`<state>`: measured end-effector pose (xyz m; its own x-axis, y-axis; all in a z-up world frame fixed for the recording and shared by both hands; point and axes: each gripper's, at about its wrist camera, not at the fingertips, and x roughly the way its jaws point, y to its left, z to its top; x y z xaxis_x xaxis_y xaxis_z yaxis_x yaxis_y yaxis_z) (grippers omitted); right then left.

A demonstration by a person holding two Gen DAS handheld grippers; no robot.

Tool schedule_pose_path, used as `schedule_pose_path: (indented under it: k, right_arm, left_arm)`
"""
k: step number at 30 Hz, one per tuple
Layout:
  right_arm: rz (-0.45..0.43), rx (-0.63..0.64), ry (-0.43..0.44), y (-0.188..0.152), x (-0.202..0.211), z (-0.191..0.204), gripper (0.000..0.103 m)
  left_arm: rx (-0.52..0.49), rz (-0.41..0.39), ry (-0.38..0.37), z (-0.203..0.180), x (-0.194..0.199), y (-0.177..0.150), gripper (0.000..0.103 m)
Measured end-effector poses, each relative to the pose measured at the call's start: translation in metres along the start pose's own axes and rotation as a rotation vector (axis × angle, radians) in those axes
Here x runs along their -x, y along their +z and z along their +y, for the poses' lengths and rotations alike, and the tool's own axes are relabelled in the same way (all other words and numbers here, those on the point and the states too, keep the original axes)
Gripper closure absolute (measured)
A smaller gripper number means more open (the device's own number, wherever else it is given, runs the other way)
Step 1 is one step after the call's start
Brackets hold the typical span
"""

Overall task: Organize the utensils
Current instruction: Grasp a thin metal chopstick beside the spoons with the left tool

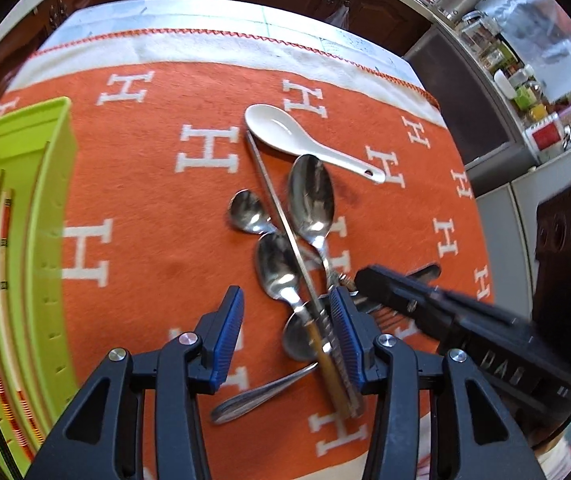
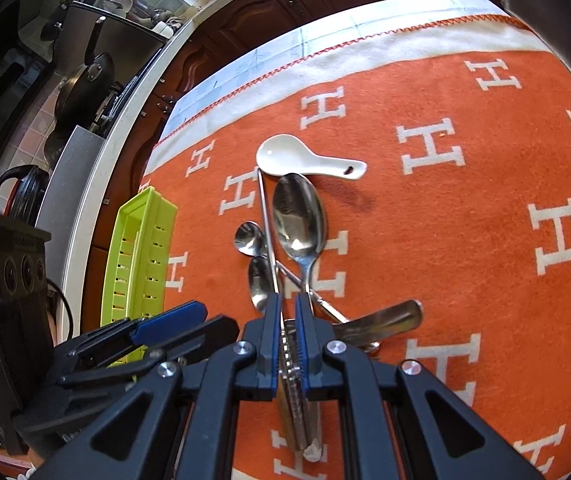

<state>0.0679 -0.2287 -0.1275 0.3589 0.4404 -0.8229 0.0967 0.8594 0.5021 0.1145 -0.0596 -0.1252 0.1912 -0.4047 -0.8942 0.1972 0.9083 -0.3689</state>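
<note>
A pile of utensils lies on the orange cloth (image 1: 145, 200): a white ceramic spoon (image 1: 281, 130) (image 2: 289, 156), a large metal spoon (image 1: 311, 196) (image 2: 299, 216), small metal spoons (image 1: 247, 210) and long metal chopsticks (image 1: 277, 204) (image 2: 267, 224). My left gripper (image 1: 287, 320) hangs open over the pile's near end, the chopsticks' ridged handles close to its right pad. My right gripper (image 2: 289, 308) (image 1: 361, 278) is shut just right of it. The chopsticks show through its narrow slit, and no grip on them is visible.
A lime-green slotted tray (image 1: 57, 152) (image 2: 137, 260) stands at the cloth's left edge with patterned wooden chopsticks (image 1: 3, 240) in it. A flat metal handle (image 2: 385, 320) lies right of the pile. Dark cabinets and a counter with pans (image 2: 85, 80) lie beyond the table.
</note>
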Motion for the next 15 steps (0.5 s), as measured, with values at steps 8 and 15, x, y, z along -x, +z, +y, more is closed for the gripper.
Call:
schedule_pose_path:
  k: [8,15]
  right_arm:
    - [-0.001,-0.031,0.017,0.001,0.001,-0.014,0.095]
    - [0.007,-0.053,0.037,0.000,0.000,-0.022,0.095]
  left_arm:
    - [0.081,0.035,-0.038,0.000,-0.025,0.017,0.066]
    - [0.095,0.053,-0.025,-0.006,-0.039,0.021,0.078]
